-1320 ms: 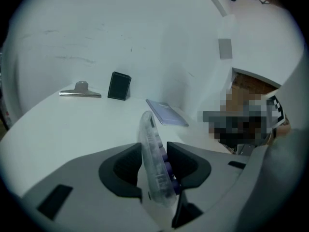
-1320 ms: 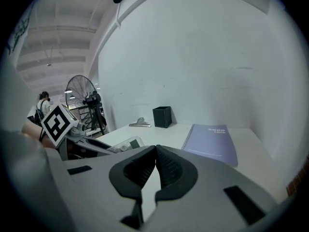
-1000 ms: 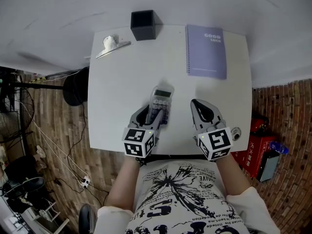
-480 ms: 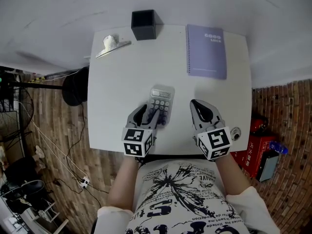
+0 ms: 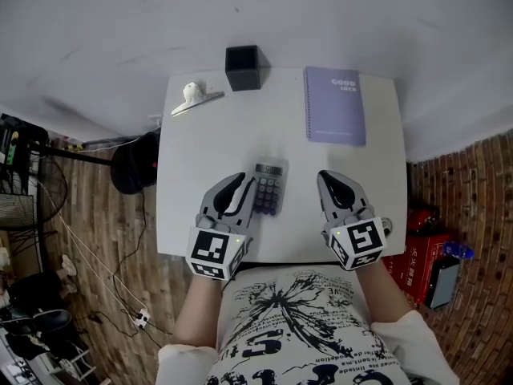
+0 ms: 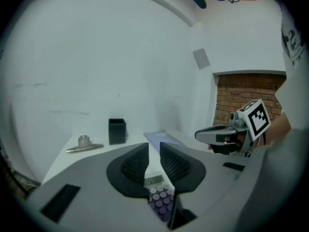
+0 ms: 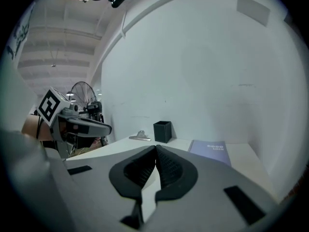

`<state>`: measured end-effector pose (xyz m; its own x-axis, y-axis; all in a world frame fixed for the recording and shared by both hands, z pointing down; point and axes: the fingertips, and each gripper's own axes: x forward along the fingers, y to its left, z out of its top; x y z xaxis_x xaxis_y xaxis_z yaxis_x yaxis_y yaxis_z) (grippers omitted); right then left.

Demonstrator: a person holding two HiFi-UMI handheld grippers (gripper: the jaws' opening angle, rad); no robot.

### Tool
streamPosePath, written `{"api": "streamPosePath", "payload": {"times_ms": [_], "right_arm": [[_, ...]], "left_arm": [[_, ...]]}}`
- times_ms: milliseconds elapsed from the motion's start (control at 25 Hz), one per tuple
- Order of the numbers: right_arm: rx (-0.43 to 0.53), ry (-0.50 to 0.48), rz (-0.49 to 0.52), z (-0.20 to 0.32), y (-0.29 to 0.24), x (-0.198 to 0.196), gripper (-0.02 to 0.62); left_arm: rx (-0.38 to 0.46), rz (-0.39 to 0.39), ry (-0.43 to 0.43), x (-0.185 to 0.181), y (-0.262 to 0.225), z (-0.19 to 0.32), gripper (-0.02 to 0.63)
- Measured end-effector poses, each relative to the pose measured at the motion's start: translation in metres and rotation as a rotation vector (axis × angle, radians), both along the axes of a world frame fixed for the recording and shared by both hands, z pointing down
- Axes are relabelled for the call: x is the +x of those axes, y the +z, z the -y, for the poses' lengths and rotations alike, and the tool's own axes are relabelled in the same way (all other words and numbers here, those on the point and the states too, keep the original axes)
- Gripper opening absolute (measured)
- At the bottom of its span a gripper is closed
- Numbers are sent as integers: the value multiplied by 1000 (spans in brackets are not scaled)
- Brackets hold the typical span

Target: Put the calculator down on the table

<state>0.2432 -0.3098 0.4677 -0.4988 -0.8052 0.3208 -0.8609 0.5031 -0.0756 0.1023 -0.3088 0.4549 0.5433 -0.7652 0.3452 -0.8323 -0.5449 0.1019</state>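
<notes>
The small grey calculator with purple keys (image 5: 268,188) lies flat on the white counter (image 5: 210,147), just beside the left claw (image 5: 240,184). That claw's jaws have just been closing and stand narrowly apart, pinching nothing. The right claw (image 5: 326,178) hangs near the calculator's other side, jaws pressed together, empty.

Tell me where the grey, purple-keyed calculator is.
In the head view, the calculator lies on the white table between the left gripper and right gripper.
</notes>
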Motion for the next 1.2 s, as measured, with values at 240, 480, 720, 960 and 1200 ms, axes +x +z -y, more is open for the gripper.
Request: {"api": "streamPosePath", "payload": {"times_ms": [240,480,720,960,1200], "right_arm": [[125,14,4,-11,-49,10,15],[201,16,-5,-19,-83,19,14],[218,24,-5,-28,-87,25,14],[220,4,-5,-33,-88,25,13],[212,-18,-16,-37,-82,23,12]], "left_arm": [[146,-29,65,4,-62,-20,25],[215,-65,73,6,-95,-35,14],[239,-76,80,11,-104,-42,14],[238,-76,69,13,-102,-43,14],[219,-77,57,14,-94,-44,14]]}}
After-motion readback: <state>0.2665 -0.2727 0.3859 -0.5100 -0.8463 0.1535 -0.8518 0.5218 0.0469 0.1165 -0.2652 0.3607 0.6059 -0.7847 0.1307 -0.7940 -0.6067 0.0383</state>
